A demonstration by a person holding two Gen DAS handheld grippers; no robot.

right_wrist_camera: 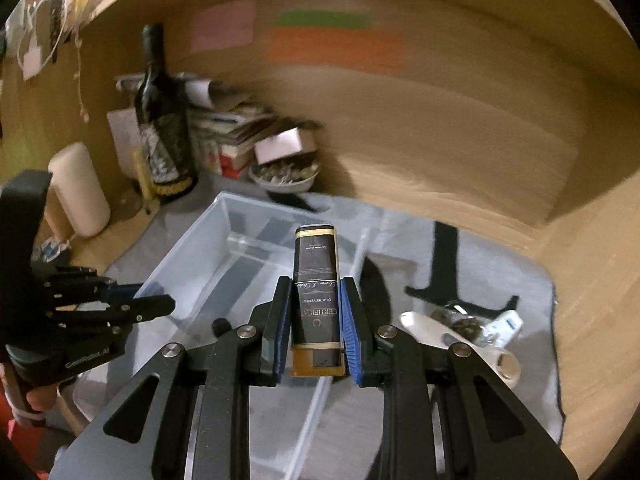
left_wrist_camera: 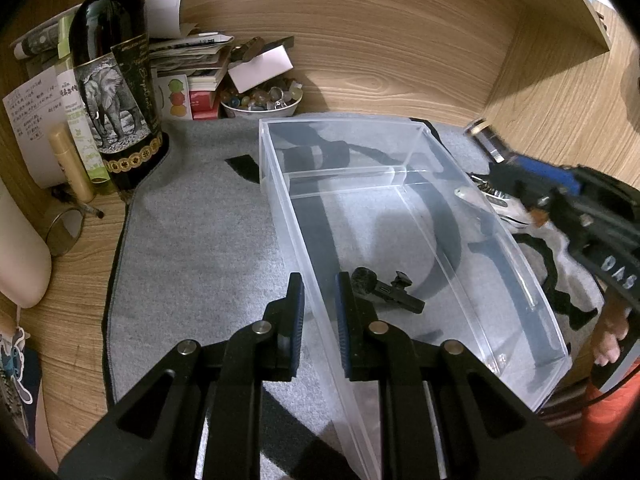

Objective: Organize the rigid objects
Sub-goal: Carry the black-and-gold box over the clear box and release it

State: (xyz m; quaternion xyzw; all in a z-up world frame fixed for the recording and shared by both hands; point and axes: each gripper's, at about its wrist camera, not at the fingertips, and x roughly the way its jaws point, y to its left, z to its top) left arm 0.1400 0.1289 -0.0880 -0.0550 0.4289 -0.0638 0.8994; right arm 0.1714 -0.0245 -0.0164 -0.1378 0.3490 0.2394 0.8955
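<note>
Clear plastic bin (left_wrist_camera: 400,216) sits on the grey mat on the bench, and the left hand-held gripper (left_wrist_camera: 320,320) is clamped on its near wall, so I'd keep that steady. The right hand-held gripper (right_wrist_camera: 314,320) is clamped on the black-and-gold box (right_wrist_camera: 316,280), hanging over the bin's right side. I'd level it and lower it in beside the small black mic (left_wrist_camera: 384,290).

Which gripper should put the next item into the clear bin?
Right. The right gripper is shut on the black and gold box and is above the clear bin, so it probably only needs to lower and release. The left gripper is clamped on the bin's wall, steadying it.
</note>
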